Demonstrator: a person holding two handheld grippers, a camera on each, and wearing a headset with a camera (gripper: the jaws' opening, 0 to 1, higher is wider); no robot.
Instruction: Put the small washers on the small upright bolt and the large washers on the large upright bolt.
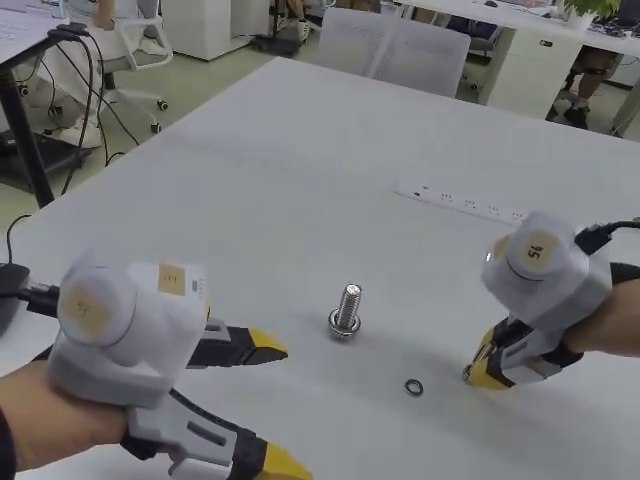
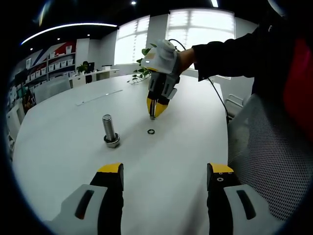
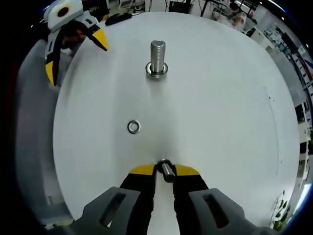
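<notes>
Fingers (image 3: 142,171) of the right gripper (image 3: 165,169) are clamping a small silver bolt (image 3: 167,171); a steel washer (image 3: 133,127) is lying just ahead; the left gripper (image 2: 165,169) is gaping apart.

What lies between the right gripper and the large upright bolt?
One loose washer on the table, between right gripper and large bolt; right gripper view shows it.

Right gripper sticker: a pale round sticker (image 1: 537,250) is sitting on top of the housing of the right gripper (image 1: 478,372), up and behind its jaws; it is reading "15", tilted, in the head view
Left gripper sticker: a yellowish round sticker (image 1: 84,308) is sitting on the housing of the left gripper (image 1: 282,408), behind its jaws; its faint marks are staying too blurred to read
Left gripper label: a square yellow label (image 1: 172,281) is lying beside that sticker, on the side nearer the jaws; its small dark mark is too small to read
</notes>
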